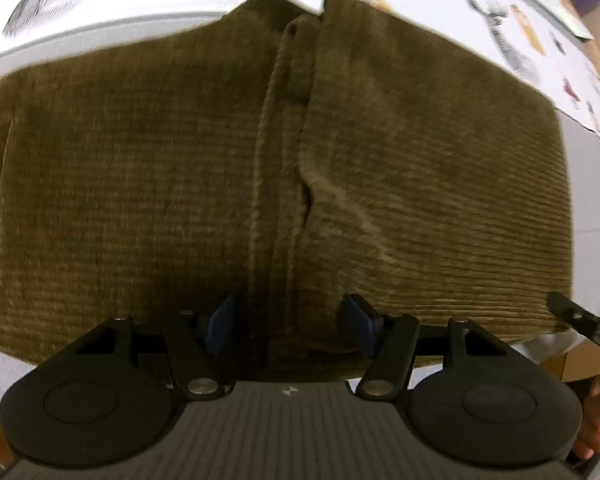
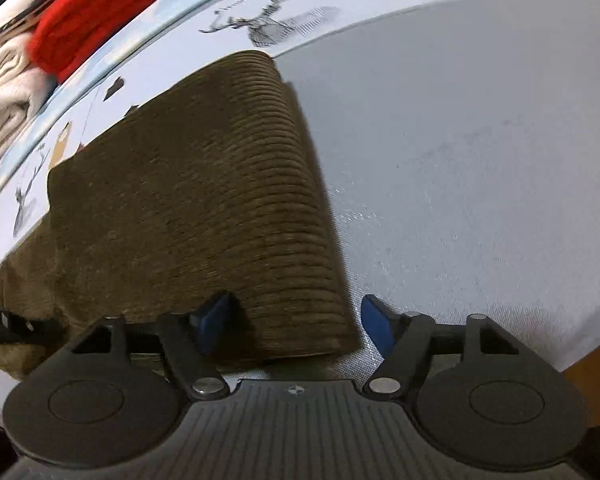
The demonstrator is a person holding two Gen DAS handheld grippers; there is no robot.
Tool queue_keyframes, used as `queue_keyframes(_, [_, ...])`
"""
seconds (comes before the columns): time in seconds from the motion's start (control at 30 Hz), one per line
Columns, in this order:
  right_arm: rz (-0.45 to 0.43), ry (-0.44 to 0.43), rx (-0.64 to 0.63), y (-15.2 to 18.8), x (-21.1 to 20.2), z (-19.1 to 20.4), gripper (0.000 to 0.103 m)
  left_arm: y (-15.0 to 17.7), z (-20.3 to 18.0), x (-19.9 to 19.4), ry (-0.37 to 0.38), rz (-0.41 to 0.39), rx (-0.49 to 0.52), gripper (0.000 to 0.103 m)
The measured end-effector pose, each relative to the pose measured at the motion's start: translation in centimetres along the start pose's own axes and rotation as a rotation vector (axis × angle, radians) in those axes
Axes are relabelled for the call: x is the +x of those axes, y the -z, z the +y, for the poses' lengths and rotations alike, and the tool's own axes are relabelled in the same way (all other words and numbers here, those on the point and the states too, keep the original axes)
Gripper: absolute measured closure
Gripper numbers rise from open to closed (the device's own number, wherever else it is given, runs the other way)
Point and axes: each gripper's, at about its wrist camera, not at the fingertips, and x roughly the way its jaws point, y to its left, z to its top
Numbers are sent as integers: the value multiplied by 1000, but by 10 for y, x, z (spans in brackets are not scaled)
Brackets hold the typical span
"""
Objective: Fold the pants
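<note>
Olive-brown corduroy pants (image 1: 260, 160) lie folded flat on a grey pad, filling the left wrist view, with the leg seam running up the middle. My left gripper (image 1: 290, 324) is open, its blue pads either side of the near edge at that seam. In the right wrist view the pants (image 2: 204, 184) show as a folded stack at the left. My right gripper (image 2: 296, 326) is open around the stack's near right corner. The other gripper's tip (image 1: 580, 320) shows at the pants' right corner.
The grey pad (image 2: 460, 160) lies on a white cloth printed with deer and lamps (image 2: 260, 24). Folded red (image 2: 100, 4) and cream (image 2: 4, 100) clothes are stacked at the far left. The wooden table edge (image 2: 596, 364) is at the lower right.
</note>
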Motion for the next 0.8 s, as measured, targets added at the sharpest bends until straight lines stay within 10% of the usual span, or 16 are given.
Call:
queue_keyframes(0.13, [10, -35, -27, -3, -1, 4, 60, 10, -6, -8, 24, -77, 49, 79])
queue_keyframes(0.23, [-96, -61, -66, -5, -24, 9, 77, 25, -5, -37, 71, -205, 38, 81])
queue_keyframes(0.37, [-80, -43, -27, -11, -23, -1, 76, 40, -2, -29, 25, -192, 60, 80])
queue_keyframes(0.43, [12, 41, -29, -9, -1, -2, 60, 42, 2, -12, -87, -144, 80, 59])
queue_keyframes(0.53, [-84, 113, -75, -14, -15, 6, 57, 42, 2, -30, -125, -251, 65, 57])
queue_keyframes(0.67, [-287, 106, -147, -12, -50, 18, 56, 40, -9, -52, -53, -392, 67, 60])
queue_keyframes(0.8, [-185, 9, -262, -3, -33, 33, 58, 35, -34, -30, -16, -355, 192, 79])
